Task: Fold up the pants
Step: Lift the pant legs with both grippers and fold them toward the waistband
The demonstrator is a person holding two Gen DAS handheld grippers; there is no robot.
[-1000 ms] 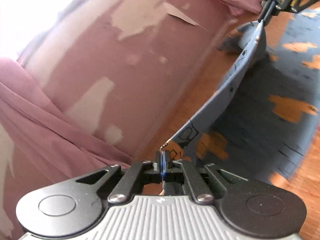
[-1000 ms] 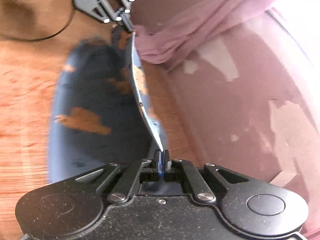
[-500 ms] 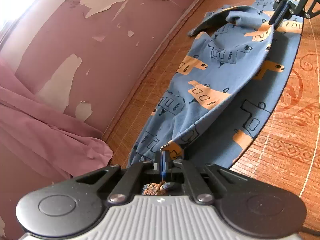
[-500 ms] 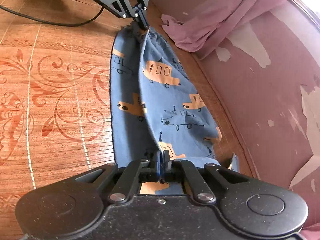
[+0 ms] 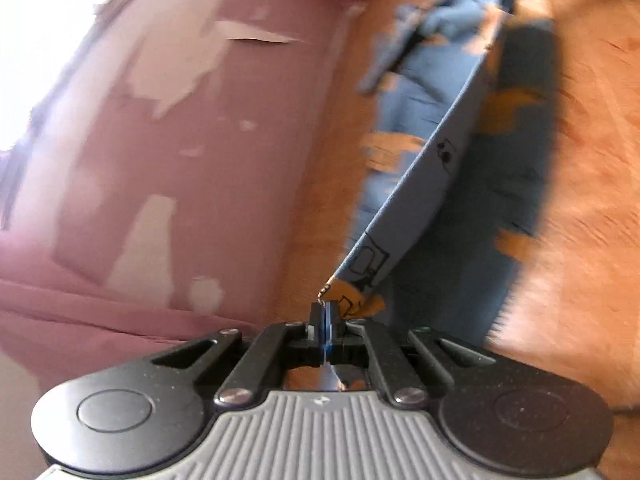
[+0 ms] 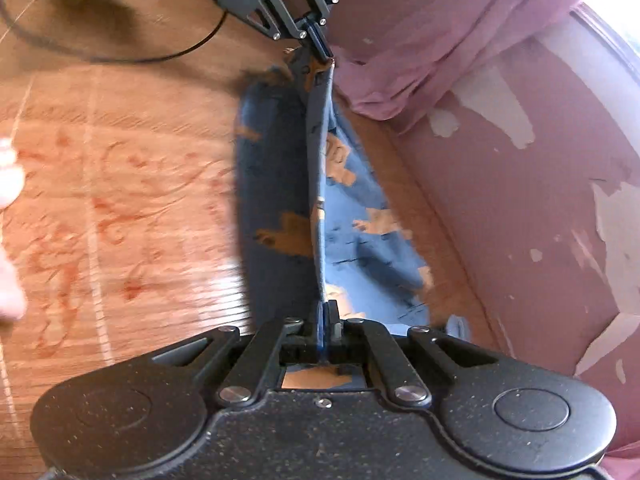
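In the left wrist view, the left gripper sits at six o'clock, its jaws clamped tight on a corner of the pants, blue cloth printed with orange vehicles. From that pinch a taut edge of cloth runs up toward one o'clock, with the rest of the cloth hanging blurred below it over the wooden floor. At nine to eleven o'clock stands a pink wall with peeling pale patches, and pink fabric bunches at its foot. In the right wrist view, the right gripper is at six o'clock, jaws likewise pinched shut on the pants, whose stretched edge rises straight toward twelve o'clock. There the left gripper appears again, gripping the far corner. A black cable curves over the patterned floor at eleven o'clock, and a pink curtain drapes down at one o'clock beside the peeling wall.
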